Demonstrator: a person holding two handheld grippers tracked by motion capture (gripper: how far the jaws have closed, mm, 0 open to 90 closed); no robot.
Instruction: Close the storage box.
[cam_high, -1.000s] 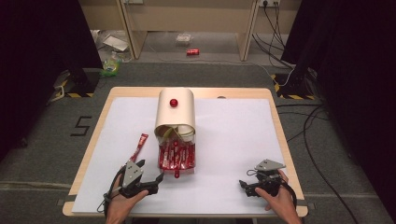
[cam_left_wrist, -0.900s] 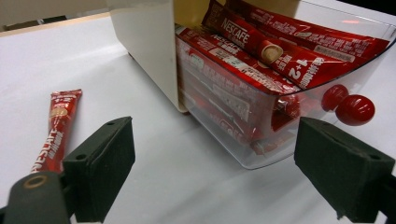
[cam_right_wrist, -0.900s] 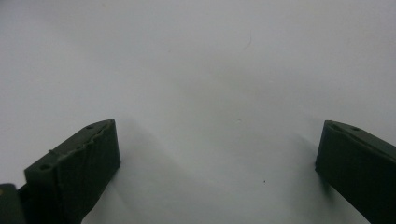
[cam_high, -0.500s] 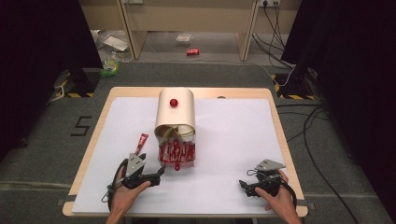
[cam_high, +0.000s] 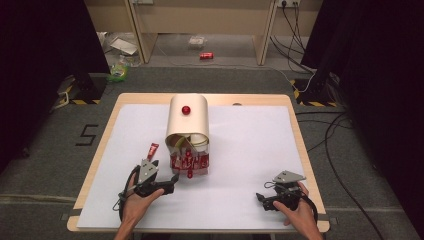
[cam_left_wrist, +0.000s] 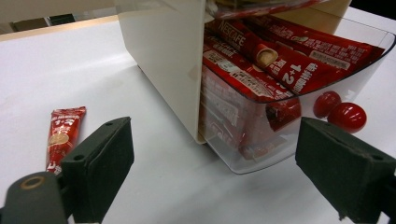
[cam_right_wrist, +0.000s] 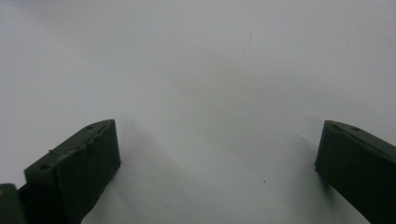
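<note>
The high view looks forward and down from above the person's edge of the white surface (cam_high: 240, 150), taking in the whole cream dispenser (cam_high: 187, 125) at its centre. The left gripper view sits low and close, facing the dispenser's (cam_left_wrist: 161, 65) open front and its clear tray (cam_left_wrist: 299, 107), which both views share. The right gripper view is nearer still, facing bare surface (cam_right_wrist: 196, 70) well right of the dispenser.

Black claws (cam_high: 172, 178), grey triangular plates
</note>
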